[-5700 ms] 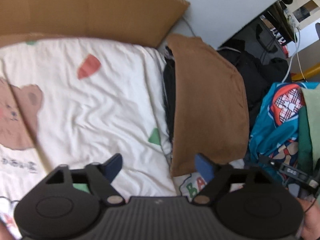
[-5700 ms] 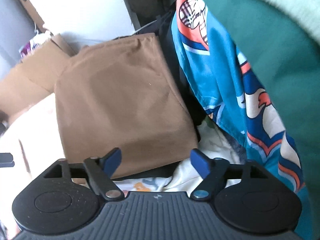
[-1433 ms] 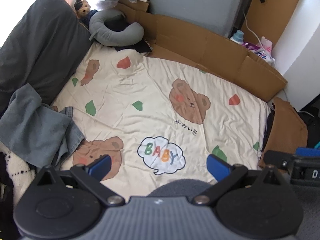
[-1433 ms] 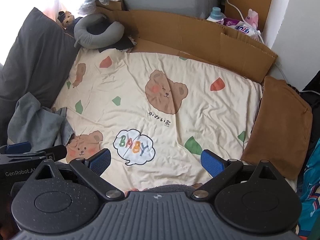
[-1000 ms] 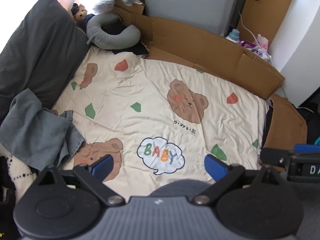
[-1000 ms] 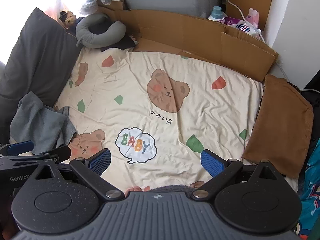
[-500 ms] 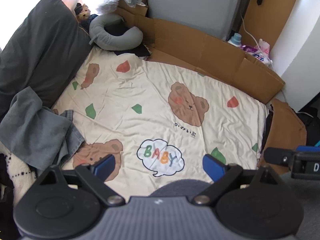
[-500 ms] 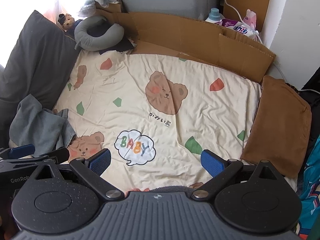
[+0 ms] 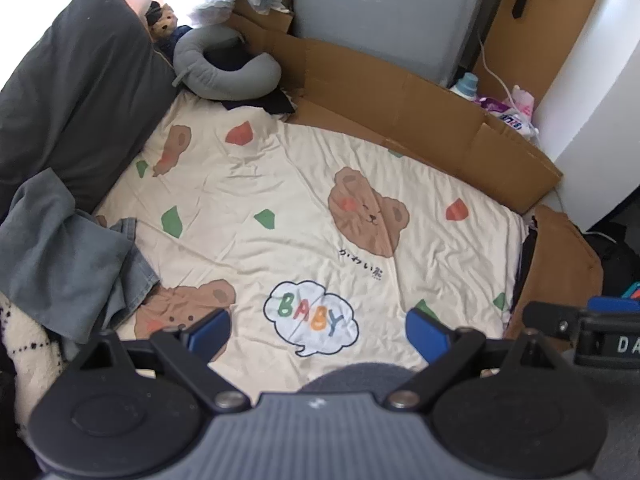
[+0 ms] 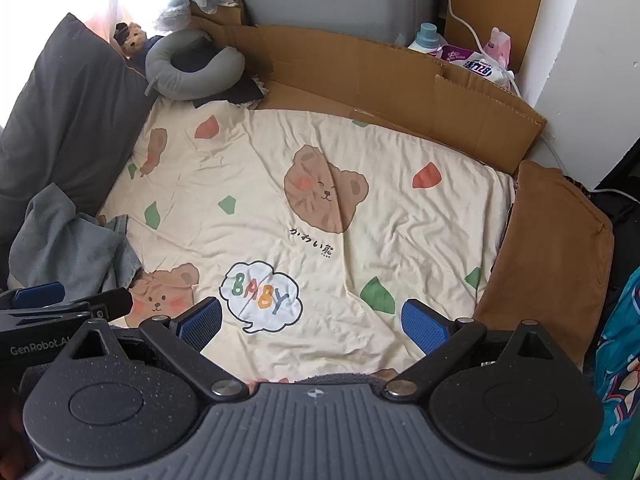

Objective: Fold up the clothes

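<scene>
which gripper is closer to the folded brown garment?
Right. The right gripper hangs beside the folded brown garment; the left gripper is farther left, near the grey clothes.

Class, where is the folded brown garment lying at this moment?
In both wrist views the folded brown garment lies at the right edge of the bear-print sheet, just below the end of the cardboard wall.

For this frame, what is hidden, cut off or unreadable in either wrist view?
- Grey garment, left wrist view: its lower part runs off the frame edge, so its type is unclear.
- Brown folded cloth, right wrist view: whatever lies beneath it is covered.
- Bag label, right wrist view: too small to read fully.
- Near edge of the bear sheet, both views: blocked by the open left gripper and right gripper.
</scene>
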The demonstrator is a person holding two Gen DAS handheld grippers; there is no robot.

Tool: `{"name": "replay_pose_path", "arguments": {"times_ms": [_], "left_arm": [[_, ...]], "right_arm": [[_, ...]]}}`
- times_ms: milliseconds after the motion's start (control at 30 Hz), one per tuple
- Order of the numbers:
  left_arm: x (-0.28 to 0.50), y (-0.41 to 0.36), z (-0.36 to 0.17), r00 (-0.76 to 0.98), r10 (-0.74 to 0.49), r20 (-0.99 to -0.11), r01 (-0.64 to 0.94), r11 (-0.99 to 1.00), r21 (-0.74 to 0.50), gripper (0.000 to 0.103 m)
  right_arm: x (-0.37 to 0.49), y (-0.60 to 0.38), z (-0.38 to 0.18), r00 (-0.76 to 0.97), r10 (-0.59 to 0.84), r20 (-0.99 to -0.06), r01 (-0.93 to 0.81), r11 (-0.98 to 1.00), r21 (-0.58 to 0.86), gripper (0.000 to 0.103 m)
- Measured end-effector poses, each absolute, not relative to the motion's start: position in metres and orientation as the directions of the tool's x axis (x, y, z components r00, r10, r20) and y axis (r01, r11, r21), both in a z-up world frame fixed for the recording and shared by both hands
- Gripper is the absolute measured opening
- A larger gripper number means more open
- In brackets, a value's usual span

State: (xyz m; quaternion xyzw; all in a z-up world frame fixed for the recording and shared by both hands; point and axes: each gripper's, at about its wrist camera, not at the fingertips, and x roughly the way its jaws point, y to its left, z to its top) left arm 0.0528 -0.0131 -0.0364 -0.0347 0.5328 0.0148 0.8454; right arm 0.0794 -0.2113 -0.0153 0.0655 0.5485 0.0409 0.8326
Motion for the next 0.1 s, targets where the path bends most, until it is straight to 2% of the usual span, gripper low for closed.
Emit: {"name": "replay_pose_path", "arguments": {"times_ms": [100], "left_arm": [[0.0533, -0.0132, -0.0362, 0.431, -0.001, -0.902, -0.070, 0.997, -0.034, 0.096]], "right_arm": [[0.0796, -0.2123, -0.0151, 0.397, 0.140, -0.907, 0.007, 0.988, 0.156, 0.100]]}}
